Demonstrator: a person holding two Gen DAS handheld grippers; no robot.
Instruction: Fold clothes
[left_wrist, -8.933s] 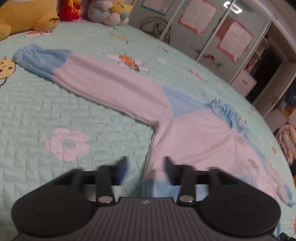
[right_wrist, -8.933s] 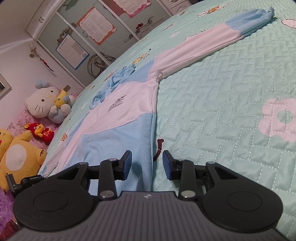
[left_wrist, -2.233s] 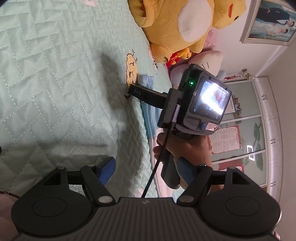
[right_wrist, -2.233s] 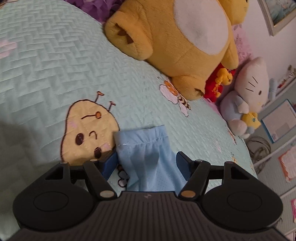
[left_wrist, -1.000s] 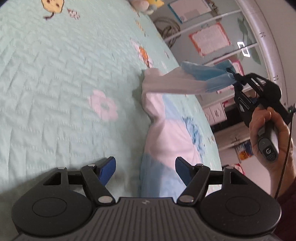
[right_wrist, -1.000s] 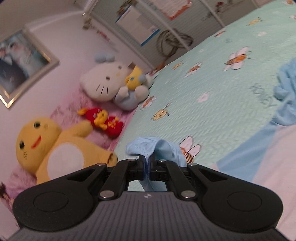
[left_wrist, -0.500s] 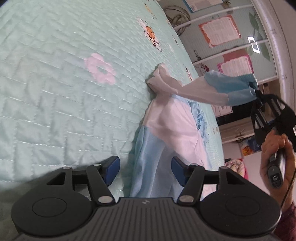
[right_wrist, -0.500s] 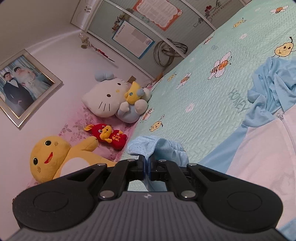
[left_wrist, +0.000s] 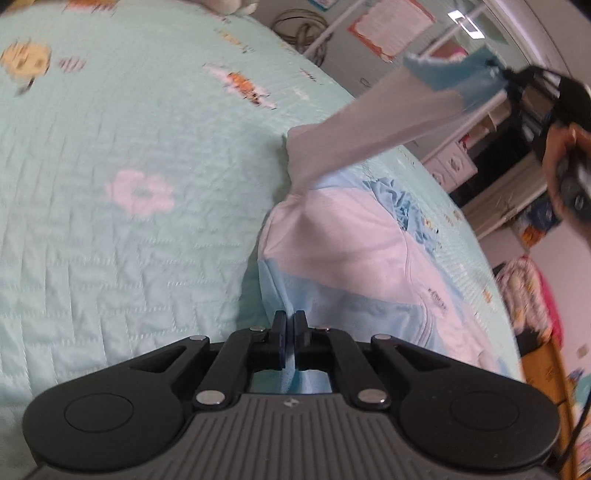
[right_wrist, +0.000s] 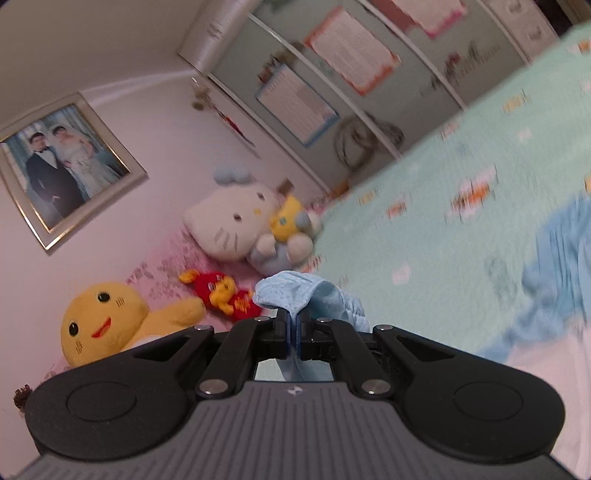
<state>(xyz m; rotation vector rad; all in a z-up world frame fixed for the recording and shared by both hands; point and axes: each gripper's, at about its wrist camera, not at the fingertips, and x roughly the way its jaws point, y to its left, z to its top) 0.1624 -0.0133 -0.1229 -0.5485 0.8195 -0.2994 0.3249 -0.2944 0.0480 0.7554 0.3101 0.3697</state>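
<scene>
A white and light-blue jacket (left_wrist: 354, 254) lies spread on the mint quilted bedspread (left_wrist: 110, 155). My left gripper (left_wrist: 289, 325) is shut on the blue hem edge of the jacket at its near left side. One sleeve (left_wrist: 388, 125) stretches up off the bed to the upper right, where its blue cuff (left_wrist: 458, 74) hangs from the right gripper (left_wrist: 513, 85) held by a hand (left_wrist: 565, 155). In the right wrist view the right gripper (right_wrist: 293, 328) is shut on the blue sleeve cuff (right_wrist: 295, 291), which bunches over its fingertips.
Plush toys line the head of the bed: a yellow one (right_wrist: 107, 325), a small red one (right_wrist: 221, 291) and a white cat (right_wrist: 236, 225). A framed photo (right_wrist: 62, 173) hangs on the wall. Wardrobe doors with posters (right_wrist: 347, 48) stand beyond the bed.
My left gripper has closed from wide open onto the jacket's blue hem edge. The right gripper has carried the cuff higher and further over the jacket, drawing the sleeve taut.
</scene>
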